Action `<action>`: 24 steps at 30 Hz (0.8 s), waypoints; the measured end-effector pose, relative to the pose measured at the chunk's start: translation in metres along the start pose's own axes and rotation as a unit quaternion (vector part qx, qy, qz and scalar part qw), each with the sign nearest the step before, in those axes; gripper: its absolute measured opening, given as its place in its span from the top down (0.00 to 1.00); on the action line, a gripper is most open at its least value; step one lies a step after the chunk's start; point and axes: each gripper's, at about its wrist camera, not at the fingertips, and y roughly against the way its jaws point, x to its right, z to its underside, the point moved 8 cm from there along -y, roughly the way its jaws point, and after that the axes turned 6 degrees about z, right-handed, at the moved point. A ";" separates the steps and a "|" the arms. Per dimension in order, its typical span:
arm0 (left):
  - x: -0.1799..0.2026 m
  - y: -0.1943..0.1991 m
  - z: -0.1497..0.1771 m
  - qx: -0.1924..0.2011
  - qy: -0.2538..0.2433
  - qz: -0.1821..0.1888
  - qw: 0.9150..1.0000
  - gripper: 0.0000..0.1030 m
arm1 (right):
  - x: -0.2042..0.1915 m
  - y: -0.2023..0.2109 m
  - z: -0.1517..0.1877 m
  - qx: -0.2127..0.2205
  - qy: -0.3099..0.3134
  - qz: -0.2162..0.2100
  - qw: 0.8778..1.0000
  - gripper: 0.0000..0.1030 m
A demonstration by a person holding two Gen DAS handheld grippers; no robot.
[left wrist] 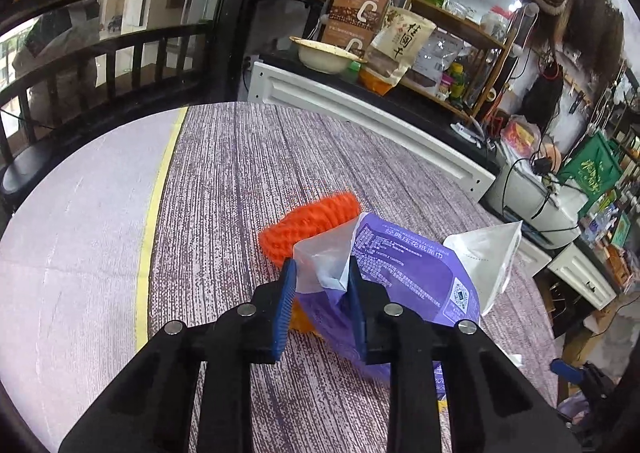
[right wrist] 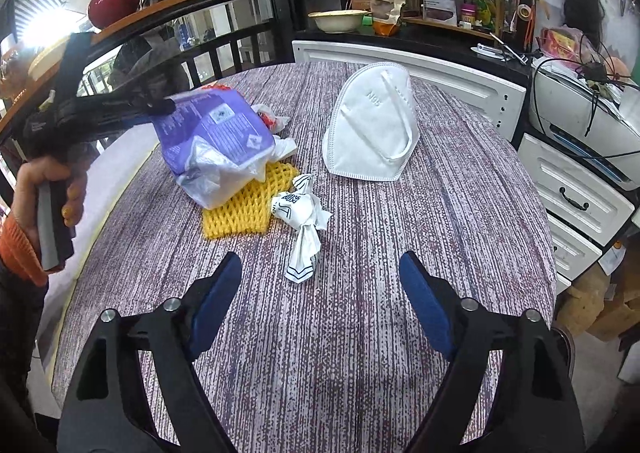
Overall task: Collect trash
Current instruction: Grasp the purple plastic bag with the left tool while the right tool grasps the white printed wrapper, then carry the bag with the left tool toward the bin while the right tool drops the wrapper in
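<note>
Two tools are at work over the table point(right wrist: 360, 353), and the step in hand looks like lifting the purple tissue packet point(left wrist: 404, 273) clear of the rest of the rubbish. To do that well, I'd say the left tool point(left wrist: 322, 277) should keep a firm bite on the thin plastic and rise slowly, since the film is slippery and could slide out or drag the yellow foam net point(right wrist: 240, 209) along with it. That left tool has its blue pads pressed in on the clear, crumpled end of the packet, with the plastic bunched between them; from the other side the packet seems tilted up, its lower end apparently just above or resting on the yellow net. An orange foam net point(left wrist: 312, 221) lies just behind it. The right tool point(right wrist: 320, 293) stands wide apart, gripping nothing, hanging above the table with a crumpled white wrapper point(right wrist: 302, 225) just ahead of its pads. A white face mask point(right wrist: 372, 121) stands upright farther back, well apart from both tools.
</note>
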 end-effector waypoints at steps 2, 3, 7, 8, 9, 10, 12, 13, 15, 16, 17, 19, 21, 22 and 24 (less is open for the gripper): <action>0.000 0.010 -0.003 0.012 0.006 0.010 1.000 0.78 | -0.002 -0.003 -0.001 -0.002 0.005 0.000 1.000 0.23; 0.001 0.018 -0.006 0.023 0.007 0.016 1.000 0.78 | -0.004 -0.005 -0.001 -0.002 0.008 0.000 1.000 0.23; 0.006 0.051 -0.016 0.060 0.015 0.036 0.997 0.78 | -0.011 -0.012 -0.004 -0.003 0.027 0.006 1.000 0.23; 0.006 0.059 -0.018 0.070 0.018 0.039 0.997 0.78 | -0.013 -0.016 -0.005 -0.005 0.034 0.008 0.999 0.23; 0.006 0.070 -0.020 0.080 0.022 0.042 0.996 0.78 | -0.015 -0.019 -0.006 -0.007 0.040 0.010 0.999 0.24; 0.007 0.074 -0.021 0.084 0.021 0.043 0.995 0.78 | -0.017 -0.024 -0.008 -0.010 0.047 0.011 0.999 0.25; 0.007 0.087 -0.021 0.097 0.016 0.036 0.995 0.78 | -0.020 -0.033 -0.011 -0.016 0.060 0.015 0.998 0.29; 0.007 0.092 -0.020 0.101 0.013 0.032 0.994 0.78 | -0.021 -0.039 -0.012 -0.020 0.066 0.019 0.997 0.32; 0.005 0.100 -0.016 0.105 0.011 0.028 0.994 0.78 | -0.022 -0.051 -0.014 -0.031 0.079 0.023 0.996 0.37; 0.004 0.102 -0.013 0.105 0.011 0.027 0.994 0.78 | -0.023 -0.056 -0.014 -0.036 0.085 0.027 0.995 0.41; 0.002 0.104 -0.009 0.103 0.011 0.024 0.994 0.78 | -0.022 -0.063 -0.014 -0.041 0.092 0.033 0.994 0.46; -0.004 0.105 -0.002 0.098 0.016 0.021 0.995 0.78 | -0.022 -0.072 -0.012 -0.051 0.103 0.040 0.993 0.59; -0.009 0.107 0.003 0.093 0.022 0.017 0.995 0.78 | -0.022 -0.072 -0.013 -0.046 0.105 0.038 0.993 0.74; -0.012 0.107 0.006 0.092 0.023 0.015 0.995 0.78 | -0.023 -0.072 -0.012 -0.046 0.105 0.040 0.993 0.79; -0.015 0.109 0.012 0.092 0.026 0.011 0.995 0.78 | -0.021 -0.069 -0.010 -0.046 0.102 0.045 0.993 0.82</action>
